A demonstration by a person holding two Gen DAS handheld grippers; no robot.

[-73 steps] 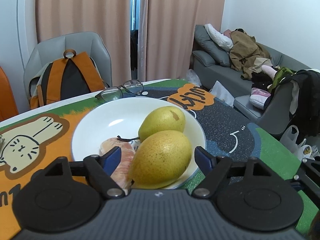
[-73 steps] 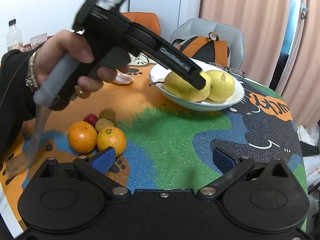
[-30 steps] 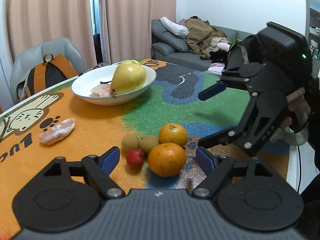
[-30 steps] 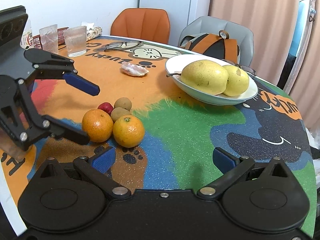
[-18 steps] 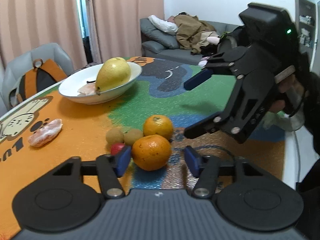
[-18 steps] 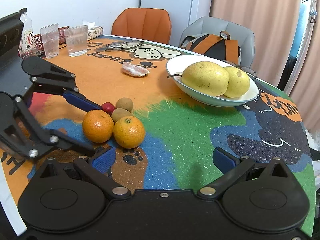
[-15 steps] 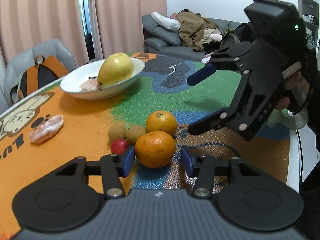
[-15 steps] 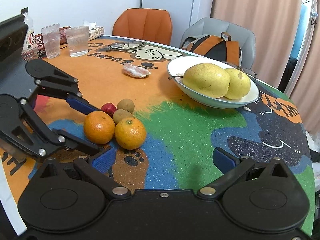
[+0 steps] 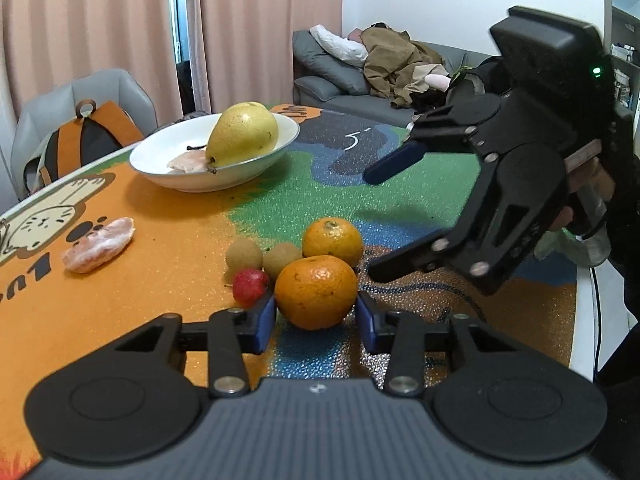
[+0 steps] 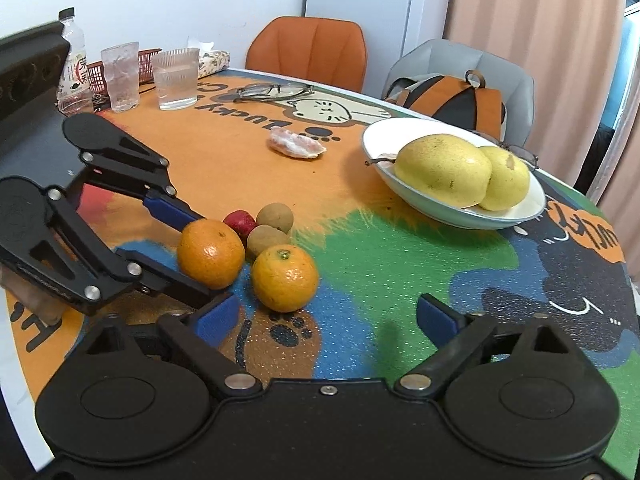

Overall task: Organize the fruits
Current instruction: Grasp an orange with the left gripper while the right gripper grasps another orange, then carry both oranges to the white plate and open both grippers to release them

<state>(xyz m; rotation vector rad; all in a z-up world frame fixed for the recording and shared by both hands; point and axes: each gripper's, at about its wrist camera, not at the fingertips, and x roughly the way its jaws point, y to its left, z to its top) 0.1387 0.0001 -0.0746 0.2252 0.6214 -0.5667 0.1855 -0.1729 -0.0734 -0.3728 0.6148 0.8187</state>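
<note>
Left hand-held gripper (image 9: 316,316) clamps orange (image 9: 316,297); right view shows 2 pears (image 10: 460,172).

Left gripper (image 10: 202,256) jaws clamp one orange (image 10: 211,253).

The left gripper (image 9: 316,318), seen 2.4 s ago working over the white bowl (image 9: 256,168) with its jaws spread, is now closing its blue pads against the near orange (image 9: 316,298) in the fruit cluster on the table mat. The right gripper (image 10: 326,318), fully spread 1 s ago, is narrowing its jaws slightly with nothing between them, the far orange (image 10: 285,278) lying just ahead.
</note>
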